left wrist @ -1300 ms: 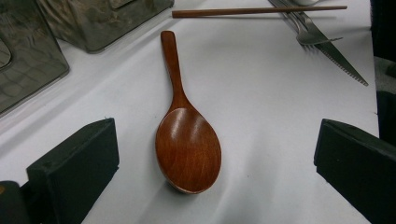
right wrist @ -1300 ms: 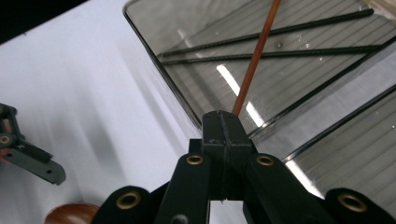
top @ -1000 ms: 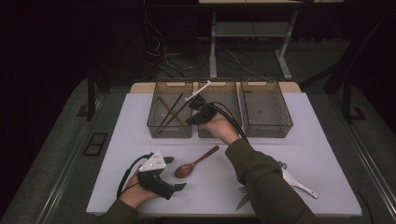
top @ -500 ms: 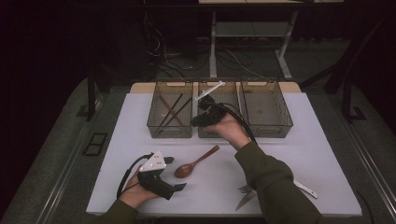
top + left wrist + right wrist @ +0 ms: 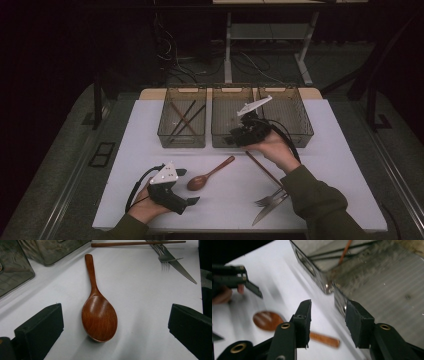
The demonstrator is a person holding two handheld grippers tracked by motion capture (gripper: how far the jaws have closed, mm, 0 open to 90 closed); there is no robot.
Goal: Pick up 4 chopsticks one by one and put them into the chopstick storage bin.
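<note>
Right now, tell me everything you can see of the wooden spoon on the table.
The wooden spoon is one reddish-brown, glossy piece that looks like polished wood: a broad oval bowl, hollow side up, and a short rounded handle. It lies flat on the white table, in front of the clear bins, its handle angled toward the middle bin. Its bowl lies between the left gripper's wide-open jaws, and nothing touches it but the table.

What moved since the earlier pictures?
The right gripper pulled back from over the left bin toward the middle bin's front edge. Its jaws have just been opening, with nothing between them. The left gripper, spoon, fork and knife stayed put.
</note>
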